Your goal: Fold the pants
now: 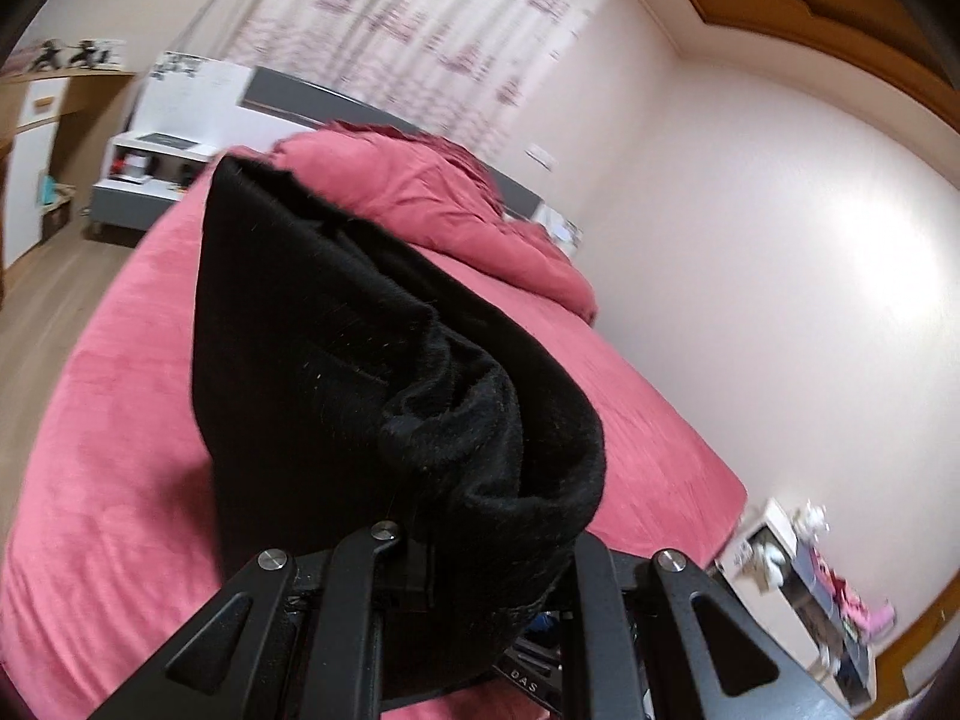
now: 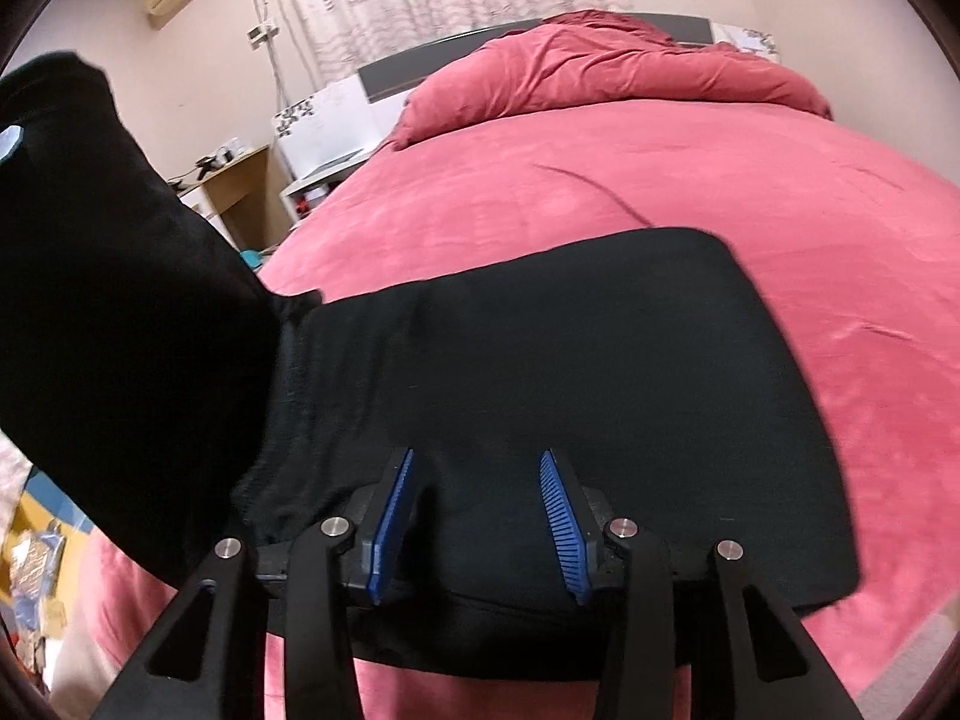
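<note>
A: Left gripper (image 1: pixel 480 546): fingertips and pads?
B: Hidden. The black pants (image 1: pixel 372 360) bunch over them, so what sits between the jaws cannot be made out.

A: Pants, right wrist view?
B: The lifted part (image 2: pixel 120 300), left of the jaws, runs off the picture's left edge. A pale patch (image 2: pixel 11 141) there is cut off; unidentifiable. Near edge hidden beneath the right gripper (image 2: pixel 480 525).

A: Background?
B: Curtain (image 1: pixel 420 30) beyond the jaws: print blurred. Clutter (image 1: pixel 840 588) right of the jaws: smeared, items indistinct. Shelf figures (image 1: pixel 66 54) far left: too small to tell.
</note>
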